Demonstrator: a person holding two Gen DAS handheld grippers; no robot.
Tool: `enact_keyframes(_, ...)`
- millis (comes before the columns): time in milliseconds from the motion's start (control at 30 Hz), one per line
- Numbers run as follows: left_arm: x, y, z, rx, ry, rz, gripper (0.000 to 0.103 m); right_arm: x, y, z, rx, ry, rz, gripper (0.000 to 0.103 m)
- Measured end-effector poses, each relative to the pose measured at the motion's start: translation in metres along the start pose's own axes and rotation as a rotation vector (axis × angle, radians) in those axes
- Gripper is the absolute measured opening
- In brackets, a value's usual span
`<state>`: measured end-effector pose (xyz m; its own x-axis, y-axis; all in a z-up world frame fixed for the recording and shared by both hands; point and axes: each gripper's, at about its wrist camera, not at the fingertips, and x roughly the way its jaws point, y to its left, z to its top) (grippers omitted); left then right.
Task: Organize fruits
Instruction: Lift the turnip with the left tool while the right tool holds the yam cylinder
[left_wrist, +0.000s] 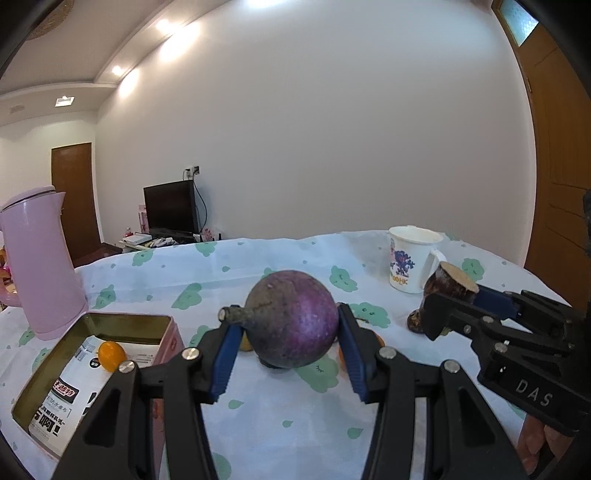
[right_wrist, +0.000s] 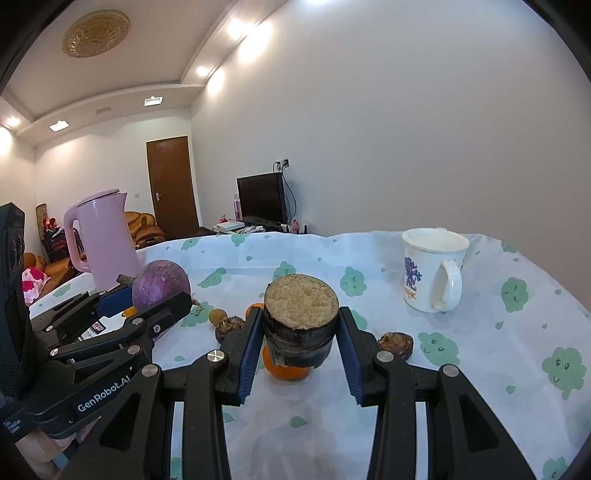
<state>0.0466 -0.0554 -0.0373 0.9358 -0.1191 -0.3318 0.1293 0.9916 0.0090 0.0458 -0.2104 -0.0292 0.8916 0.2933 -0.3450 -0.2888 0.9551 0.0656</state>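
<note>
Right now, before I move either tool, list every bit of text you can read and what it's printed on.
"DAS" on the right tool's body.
"GenRobot.AI", last letters partly hidden, on the left tool's body.
"OOHK" in orange, first letters unclear, under a blue figure on the mug.
Large black characters and a dark label on the packet in the tin: upside down, not readable.
Fine print on that packet: too small.

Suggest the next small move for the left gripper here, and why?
Probably swing the left gripper, shut on the purple round fruit, leftward over the open tin. The fruit is already held off the cloth, and the tin holds only a small orange fruit.
</note>
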Motion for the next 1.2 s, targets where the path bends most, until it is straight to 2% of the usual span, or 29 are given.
enact_keyframes(400, -0.002, 0.006, 0.0, -0.002, 0.001, 0.033, 0.053, -0.002, 0.008, 0.0, -0.036, -0.01, -0.006, 0.042)
enact_keyframes(867, -0.006, 0.032, -0.004, -0.021, 0.04, 0.071, 0.053, 0.013, 0.037, 0.01, -0.071, 0.031, 0.073, 0.042)
enact_keyframes(1200, -0.014, 0.063, -0.003, -0.035, 0.055, 0.135, 0.053, 0.026, 0.068, 0.016, -0.09, 0.056, 0.147, 0.042)
